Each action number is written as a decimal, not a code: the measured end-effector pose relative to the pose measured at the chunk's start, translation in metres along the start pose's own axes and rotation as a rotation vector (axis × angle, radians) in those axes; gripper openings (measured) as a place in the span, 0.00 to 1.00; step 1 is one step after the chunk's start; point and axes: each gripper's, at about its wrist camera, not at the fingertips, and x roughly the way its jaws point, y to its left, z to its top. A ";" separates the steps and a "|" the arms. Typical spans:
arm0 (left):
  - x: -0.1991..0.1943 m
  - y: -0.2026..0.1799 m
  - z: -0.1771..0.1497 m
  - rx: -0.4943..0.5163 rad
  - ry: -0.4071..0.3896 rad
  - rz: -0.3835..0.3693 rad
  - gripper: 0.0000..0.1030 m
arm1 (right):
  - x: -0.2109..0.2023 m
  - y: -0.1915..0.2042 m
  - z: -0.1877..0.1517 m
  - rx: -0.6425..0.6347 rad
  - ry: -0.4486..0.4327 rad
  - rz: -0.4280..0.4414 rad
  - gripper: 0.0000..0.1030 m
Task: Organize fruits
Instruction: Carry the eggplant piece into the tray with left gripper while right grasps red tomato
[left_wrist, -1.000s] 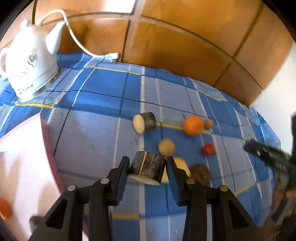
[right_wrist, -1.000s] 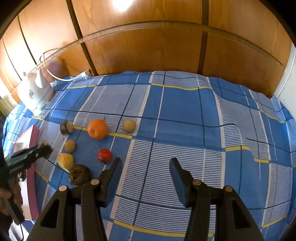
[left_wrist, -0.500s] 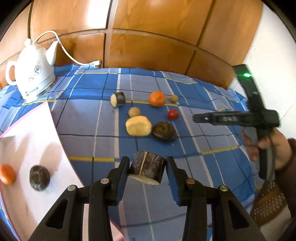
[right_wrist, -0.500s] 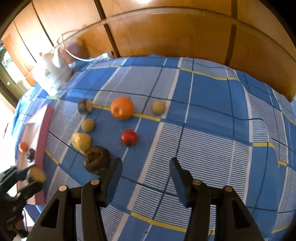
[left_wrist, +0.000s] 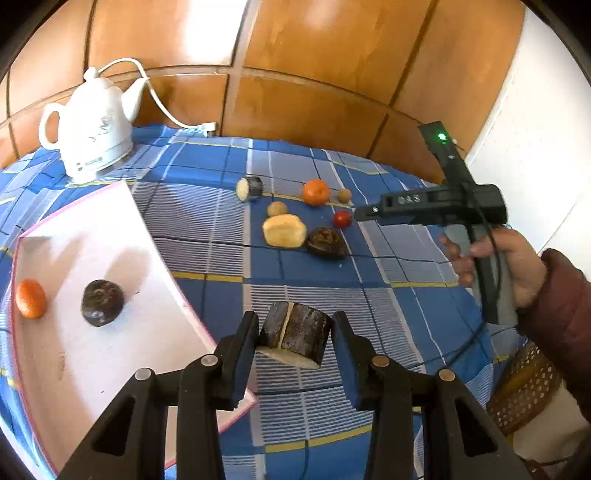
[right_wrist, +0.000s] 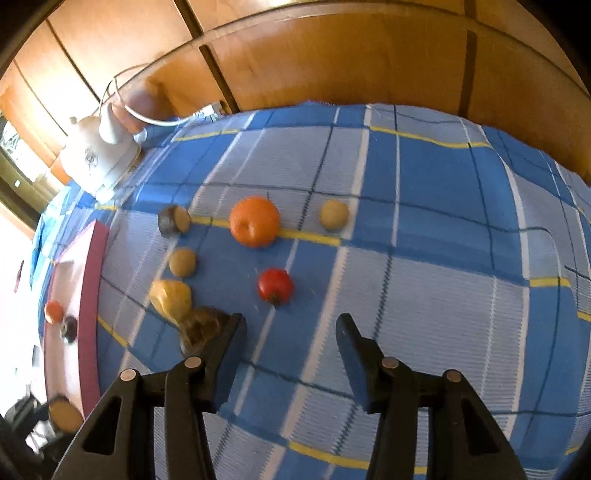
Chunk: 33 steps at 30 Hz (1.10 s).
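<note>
My left gripper (left_wrist: 294, 326) is shut on a dark-skinned cut fruit piece (left_wrist: 301, 330) with a pale cut face, held above the cloth beside the near corner of the white, pink-edged tray (left_wrist: 92, 369). A small orange (left_wrist: 31, 298) and a dark round fruit (left_wrist: 102, 302) lie in the tray. Several fruits lie on the blue checked cloth, among them a red fruit (right_wrist: 275, 286), a large orange (right_wrist: 254, 220), a yellow fruit (right_wrist: 171, 299) and a brown fruit (right_wrist: 201, 326). My right gripper (right_wrist: 291, 326) hangs just short of the red fruit, its jaws closing with nothing between them.
A white kettle (left_wrist: 92, 125) with its cord stands at the far left, against the wooden wall. A hand (left_wrist: 509, 258) holds the right gripper's grip. A wicker basket (left_wrist: 524, 387) sits off the cloth at the right. A second cut piece (left_wrist: 250, 188) lies further back.
My left gripper has carried the cut piece leftward and up, bringing the tray into view. The right gripper has come down closer to the fruits, and the red fruit now lies nearer its jaws.
</note>
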 end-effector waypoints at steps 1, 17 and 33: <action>-0.003 0.003 -0.001 -0.006 -0.011 0.003 0.40 | 0.004 0.002 0.005 0.007 0.002 0.003 0.50; -0.059 0.140 0.027 -0.285 -0.160 0.231 0.40 | 0.043 0.022 0.003 -0.063 0.049 -0.131 0.25; 0.001 0.215 0.060 -0.409 -0.079 0.342 0.43 | 0.043 0.025 0.002 -0.084 0.032 -0.143 0.25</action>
